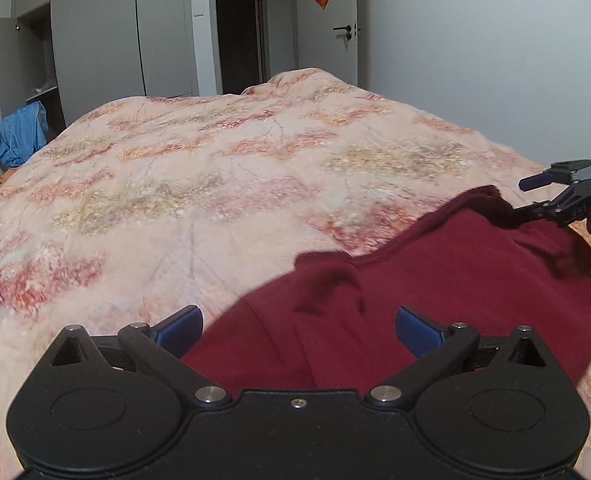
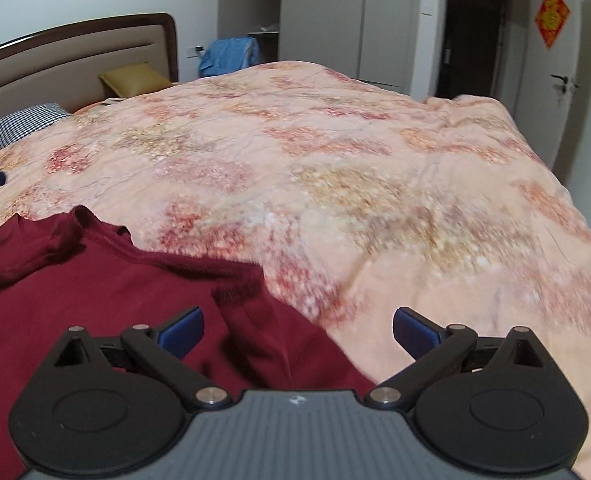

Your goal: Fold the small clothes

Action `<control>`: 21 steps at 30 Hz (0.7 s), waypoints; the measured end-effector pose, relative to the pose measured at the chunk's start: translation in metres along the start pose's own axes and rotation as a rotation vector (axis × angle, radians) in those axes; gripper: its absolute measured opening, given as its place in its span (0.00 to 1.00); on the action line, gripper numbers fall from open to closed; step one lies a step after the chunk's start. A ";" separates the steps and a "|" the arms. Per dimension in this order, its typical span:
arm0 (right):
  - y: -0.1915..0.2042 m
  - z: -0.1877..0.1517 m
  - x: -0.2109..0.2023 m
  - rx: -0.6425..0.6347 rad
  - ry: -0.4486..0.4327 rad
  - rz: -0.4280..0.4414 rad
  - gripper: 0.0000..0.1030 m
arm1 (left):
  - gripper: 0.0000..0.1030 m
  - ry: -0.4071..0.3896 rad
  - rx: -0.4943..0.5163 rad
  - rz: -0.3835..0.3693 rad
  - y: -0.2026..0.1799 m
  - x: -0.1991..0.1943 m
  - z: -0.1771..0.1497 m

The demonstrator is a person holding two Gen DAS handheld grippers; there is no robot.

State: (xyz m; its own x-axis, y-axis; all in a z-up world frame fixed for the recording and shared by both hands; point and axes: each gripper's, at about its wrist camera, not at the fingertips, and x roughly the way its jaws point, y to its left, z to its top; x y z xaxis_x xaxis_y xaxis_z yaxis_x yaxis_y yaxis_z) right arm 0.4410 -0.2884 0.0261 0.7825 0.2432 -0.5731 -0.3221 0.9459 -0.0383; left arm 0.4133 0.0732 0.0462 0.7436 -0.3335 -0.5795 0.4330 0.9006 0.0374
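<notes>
A dark red garment (image 1: 435, 280) lies spread on the pink floral quilt (image 1: 215, 184), near the bed's front edge. My left gripper (image 1: 298, 332) hovers over the garment's near-left part, open, with nothing pinched between its blue pads (image 1: 179, 330). In the right wrist view the same garment (image 2: 95, 288) fills the lower left, one edge rumpled. My right gripper (image 2: 298, 332) stands open over the garment's right edge, with nothing gripped. In the left wrist view the right gripper (image 1: 521, 198) shows at the far right, its lower finger beside a raised, blurred corner of the cloth.
The quilt (image 2: 375, 168) covers a wide bed. A headboard (image 2: 75, 52), a gold pillow (image 2: 131, 78) and a checked pillow (image 2: 27, 122) are at its head. Beyond stand a wardrobe (image 1: 107, 40) with blue cloth (image 1: 19, 136) hanging, and a door (image 1: 335, 32).
</notes>
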 end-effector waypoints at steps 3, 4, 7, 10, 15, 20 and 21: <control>0.010 -0.017 -0.012 -0.004 -0.011 0.004 1.00 | 0.99 0.007 0.023 0.024 -0.019 -0.002 -0.022; 0.014 -0.021 -0.016 -0.007 -0.020 -0.012 1.00 | 0.99 0.006 0.053 0.048 -0.027 -0.001 -0.028; 0.031 -0.031 -0.038 -0.043 -0.105 -0.051 1.00 | 0.99 -0.006 0.114 0.168 -0.052 0.005 -0.040; 0.048 -0.035 -0.052 -0.111 -0.141 -0.070 1.00 | 0.94 -0.025 0.175 0.234 -0.071 0.014 -0.042; 0.071 -0.040 -0.054 -0.217 -0.139 -0.081 1.00 | 0.36 0.029 0.173 0.301 -0.071 0.034 -0.035; 0.077 -0.043 -0.052 -0.233 -0.134 -0.092 1.00 | 0.34 -0.004 -0.016 0.361 -0.031 0.023 -0.032; 0.075 -0.044 -0.051 -0.230 -0.128 -0.098 1.00 | 0.34 0.001 -0.037 0.392 -0.022 0.022 -0.034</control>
State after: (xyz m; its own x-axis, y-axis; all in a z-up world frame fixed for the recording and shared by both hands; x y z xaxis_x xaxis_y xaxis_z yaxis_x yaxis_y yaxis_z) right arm 0.3536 -0.2393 0.0162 0.8721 0.1923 -0.4500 -0.3430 0.8961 -0.2817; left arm 0.4027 0.0552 0.0048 0.8482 0.0378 -0.5284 0.0978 0.9691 0.2264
